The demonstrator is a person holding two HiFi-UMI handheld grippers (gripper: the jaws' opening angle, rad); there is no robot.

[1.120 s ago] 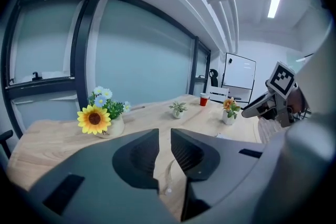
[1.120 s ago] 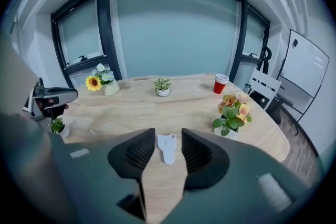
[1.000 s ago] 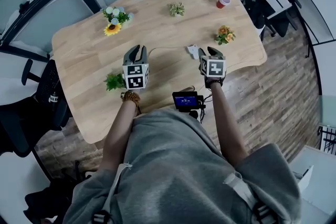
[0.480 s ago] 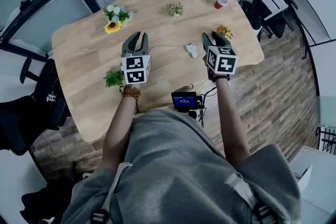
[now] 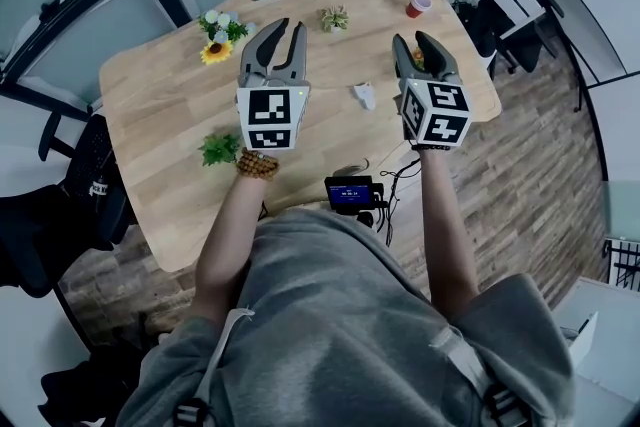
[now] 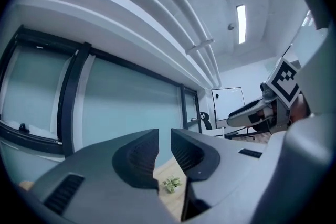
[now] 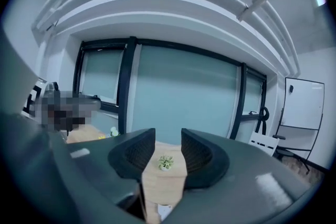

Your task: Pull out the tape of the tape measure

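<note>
The tape measure (image 5: 366, 95), a small white-grey case, lies on the wooden table (image 5: 160, 105) between my two grippers. Both grippers are held high above the table, pointing away from me. The left gripper (image 5: 278, 37) stands to the tape measure's left, open with nothing between its jaws (image 6: 164, 136). On the other side, the right gripper (image 5: 419, 45) is also open and holds nothing (image 7: 168, 136). In the right gripper view a white thing (image 7: 164, 211), possibly the tape measure, shows low between the jaws. No tape is drawn out.
Around the table stand a sunflower bunch (image 5: 218, 40), a small green plant (image 5: 335, 17), a red cup (image 5: 418, 4) and another green plant (image 5: 218, 149). A small screen device (image 5: 350, 191) sits at the near edge. A black chair (image 5: 60, 205) is at the left.
Both grippers have risen from near the tabletop and moved forward. The right gripper, which was beside the tape measure, is now well above it.
</note>
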